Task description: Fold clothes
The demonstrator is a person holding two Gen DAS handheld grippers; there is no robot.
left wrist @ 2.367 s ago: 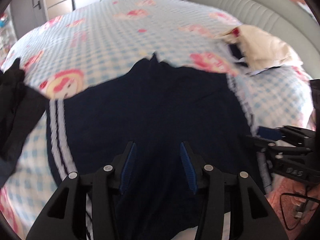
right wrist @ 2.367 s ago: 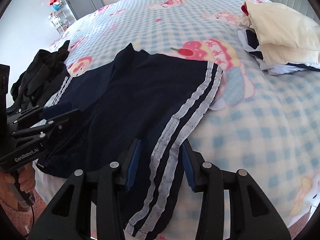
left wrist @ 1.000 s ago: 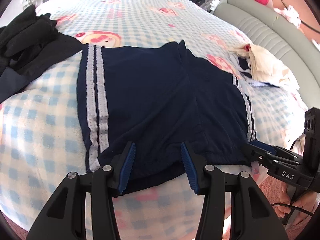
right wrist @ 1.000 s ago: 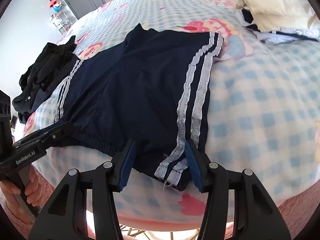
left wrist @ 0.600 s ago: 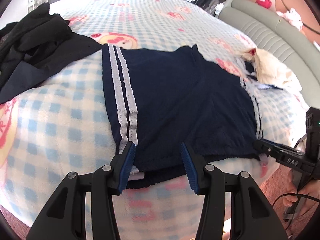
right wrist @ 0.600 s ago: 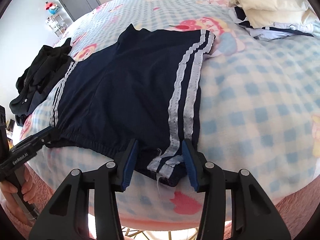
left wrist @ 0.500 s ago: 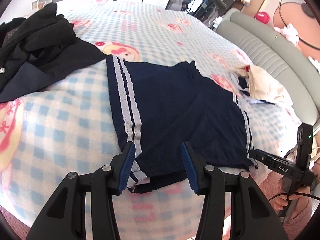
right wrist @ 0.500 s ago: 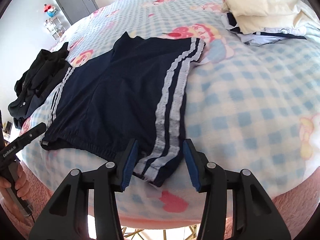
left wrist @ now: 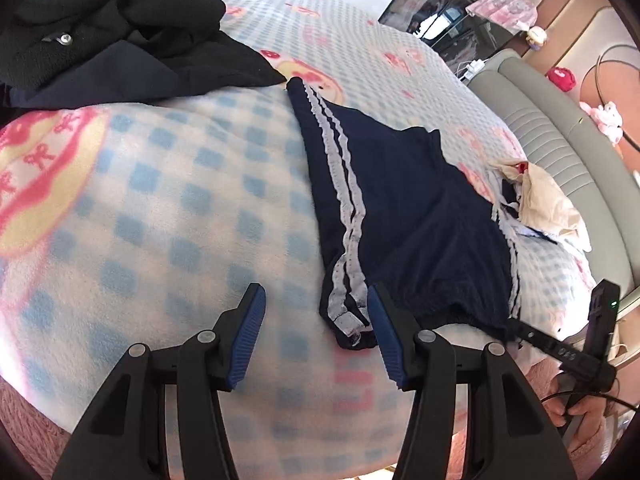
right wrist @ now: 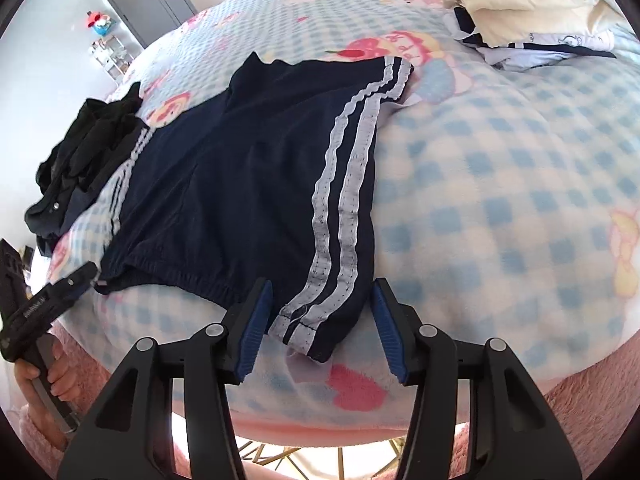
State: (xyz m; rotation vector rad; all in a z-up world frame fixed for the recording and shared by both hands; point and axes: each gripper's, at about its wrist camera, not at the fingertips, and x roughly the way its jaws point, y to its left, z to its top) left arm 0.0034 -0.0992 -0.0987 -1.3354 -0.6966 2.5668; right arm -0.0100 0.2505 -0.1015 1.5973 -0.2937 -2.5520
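Navy shorts (right wrist: 248, 184) flat betw. spread tongs (right wrist: 318, 330)

A home bedroom: a wide bed covered by a blue-and-white checked fleece blanket (left wrist: 168, 184) printed with pink cartoon figures fills both views. A padded grey-green headboard (left wrist: 560, 148) curves along one side, with pink plush toys (left wrist: 608, 118) and a red one (left wrist: 562, 76) on the ledge behind it. Clothes lie on the blanket: navy shorts (right wrist: 248, 168) with white side stripes, a heap of black garments (left wrist: 120, 28) and a stack of folded cream and white pieces (right wrist: 532, 4). A grey door (right wrist: 148, 0) and a small shelf rack (right wrist: 110, 56) stand at the far wall, beside a dark glass-fronted wardrobe (left wrist: 448, 12).
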